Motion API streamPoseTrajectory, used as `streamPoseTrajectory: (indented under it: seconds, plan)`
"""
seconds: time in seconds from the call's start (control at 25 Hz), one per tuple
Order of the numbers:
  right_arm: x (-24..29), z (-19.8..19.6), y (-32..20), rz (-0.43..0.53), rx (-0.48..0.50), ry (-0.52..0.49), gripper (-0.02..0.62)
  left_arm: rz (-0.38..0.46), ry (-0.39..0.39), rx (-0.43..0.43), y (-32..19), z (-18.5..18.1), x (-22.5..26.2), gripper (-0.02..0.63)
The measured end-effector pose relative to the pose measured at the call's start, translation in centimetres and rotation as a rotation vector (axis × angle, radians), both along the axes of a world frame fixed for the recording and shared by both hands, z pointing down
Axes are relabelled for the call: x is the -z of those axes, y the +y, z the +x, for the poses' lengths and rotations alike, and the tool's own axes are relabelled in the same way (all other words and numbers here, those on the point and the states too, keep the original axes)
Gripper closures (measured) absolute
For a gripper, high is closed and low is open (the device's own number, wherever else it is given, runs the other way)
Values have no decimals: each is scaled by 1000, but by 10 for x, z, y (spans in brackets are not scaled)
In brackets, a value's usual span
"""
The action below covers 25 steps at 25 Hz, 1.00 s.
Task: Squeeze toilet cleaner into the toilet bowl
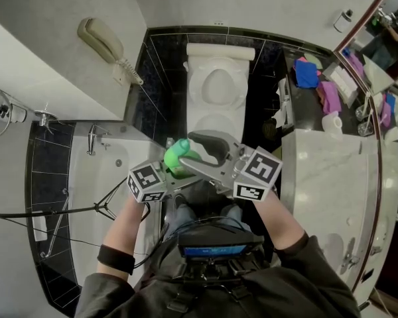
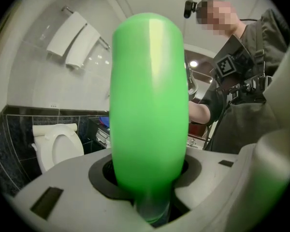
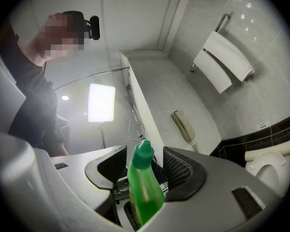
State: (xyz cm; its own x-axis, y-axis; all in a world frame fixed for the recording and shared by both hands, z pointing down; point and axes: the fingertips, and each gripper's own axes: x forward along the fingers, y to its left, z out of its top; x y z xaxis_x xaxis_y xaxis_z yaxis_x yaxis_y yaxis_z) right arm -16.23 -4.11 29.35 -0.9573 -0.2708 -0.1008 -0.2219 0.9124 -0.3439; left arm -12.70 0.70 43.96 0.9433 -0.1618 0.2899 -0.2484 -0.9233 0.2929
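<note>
A green toilet cleaner bottle (image 1: pixel 178 154) hangs in front of me, above the floor before the white toilet (image 1: pixel 215 88), whose lid is up. My left gripper (image 1: pixel 174 172) is shut on the bottle's body, which fills the left gripper view (image 2: pixel 149 95) between the grey jaws. My right gripper (image 1: pixel 198 154) reaches in from the right. In the right gripper view the bottle (image 3: pixel 144 187) and its capped neck stand between the black pads (image 3: pixel 176 170), and the jaws are open with a gap on each side. The toilet (image 2: pixel 55 146) also shows low on the left behind the bottle.
A bathtub (image 1: pixel 99 177) runs along the left, with a wall phone (image 1: pixel 103 42) above it. A marble counter (image 1: pixel 325 171) stands on the right, with coloured cloths (image 1: pixel 308 71) on a dark shelf beyond it. Folded towels (image 3: pixel 227 62) hang on a wall rack.
</note>
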Motion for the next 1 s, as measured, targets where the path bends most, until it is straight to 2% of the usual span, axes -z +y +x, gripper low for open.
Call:
streamPoseTrajectory:
  seconds: [0.36,0.48,0.56,1.0]
  plan:
    - [5,-13,3,27,83,3,345,-3,-8,-58,7,3,-1,414]
    - [7,-16,6,17,107,-8,435,0,-8,-73,8,3,0,413]
    - [7,-14,4,16,103,-22,430,6,-6,-76,9,4,-1,414]
    - [2,-5,4,-60,117,-47,439,106,-115,-5,-4,7,-7,414]
